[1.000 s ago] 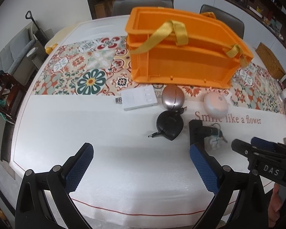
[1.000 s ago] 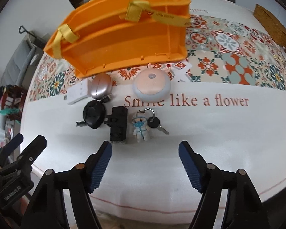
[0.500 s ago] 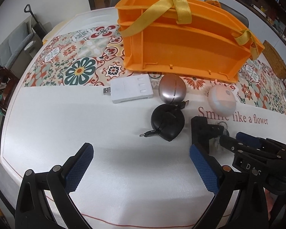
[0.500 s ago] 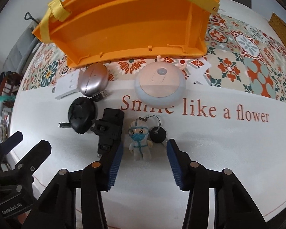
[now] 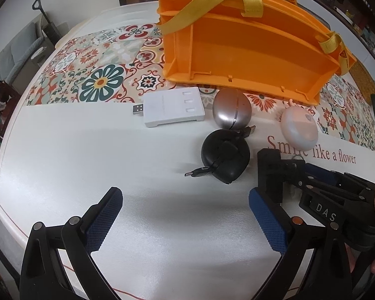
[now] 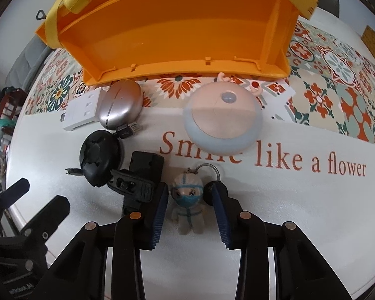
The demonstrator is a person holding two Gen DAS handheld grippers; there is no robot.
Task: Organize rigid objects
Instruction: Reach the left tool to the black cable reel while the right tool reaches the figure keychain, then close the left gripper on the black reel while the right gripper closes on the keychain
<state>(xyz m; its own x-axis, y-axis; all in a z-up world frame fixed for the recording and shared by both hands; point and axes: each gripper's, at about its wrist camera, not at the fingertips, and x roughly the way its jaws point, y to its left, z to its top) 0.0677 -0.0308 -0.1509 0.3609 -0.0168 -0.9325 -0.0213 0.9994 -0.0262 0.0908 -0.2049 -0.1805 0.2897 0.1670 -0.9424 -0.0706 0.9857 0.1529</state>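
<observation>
The right gripper (image 6: 190, 200) has come down, jaws narrowed but apart around the doll keychain (image 6: 188, 201). The left gripper (image 5: 185, 215) hangs wide apart over white tabletop (image 5: 87, 155); patterned cloth (image 5: 92, 75) and orange basket (image 5: 250, 50) lie beyond.

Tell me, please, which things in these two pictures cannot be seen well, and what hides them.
- Doll: hidden in the left wrist view behind the right gripper.
- Key fob: right wrist view, partly covered by a pad; no key blade visible.
- Black clip: its near end sits behind the other pad.
- Basket: top cut off by the frame edge in the right wrist view.
- Whether the pads touch the doll: cannot tell.
</observation>
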